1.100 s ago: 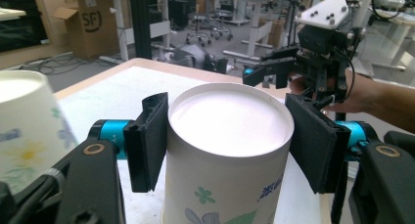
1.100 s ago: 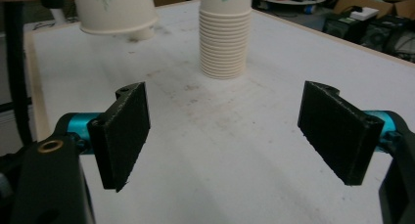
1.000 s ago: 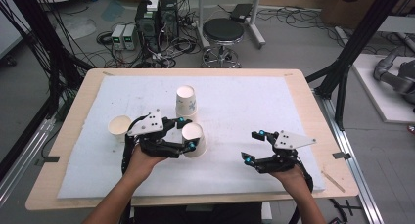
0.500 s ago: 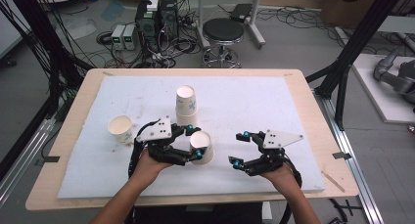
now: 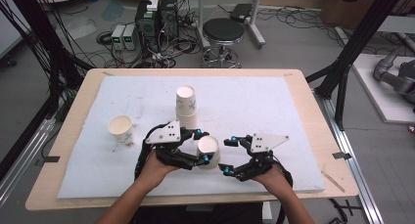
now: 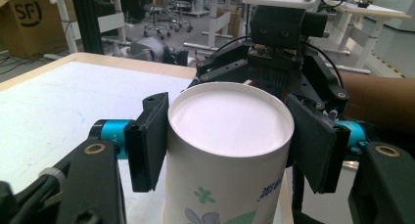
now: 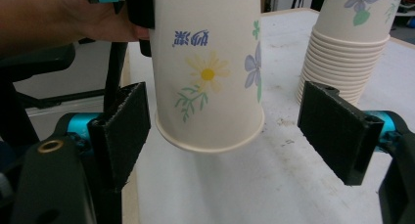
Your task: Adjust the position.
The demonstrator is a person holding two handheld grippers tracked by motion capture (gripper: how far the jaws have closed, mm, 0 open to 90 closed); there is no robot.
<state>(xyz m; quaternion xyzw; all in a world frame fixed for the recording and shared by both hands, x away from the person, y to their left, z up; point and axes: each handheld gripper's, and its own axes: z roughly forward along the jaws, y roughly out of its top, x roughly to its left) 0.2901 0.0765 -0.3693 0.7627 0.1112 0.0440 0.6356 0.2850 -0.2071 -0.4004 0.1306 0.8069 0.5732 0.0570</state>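
Note:
An upside-down paper cup (image 5: pixel 209 145) with a flower print hangs just above the white mat (image 5: pixel 274 111), my left gripper (image 5: pixel 204 147) shut on its sides. In the left gripper view the pads (image 6: pixel 147 143) press the cup (image 6: pixel 230 155) near its flat base, which faces up. My right gripper (image 5: pixel 228 156) is open just right of the cup. In the right gripper view its jaws (image 7: pixel 230 133) stand wide apart on either side of the cup's rim (image 7: pixel 208 62), not touching it.
A tall stack of inverted cups (image 5: pixel 186 104) stands behind the held cup, close on the right in the right gripper view (image 7: pixel 342 53). A single upright cup (image 5: pixel 121 128) sits at the mat's left. The wooden table edge (image 5: pixel 313 94) frames the mat.
My left gripper has carried the cup to the right and toward the person. My right gripper has moved left until its jaws flank the cup.

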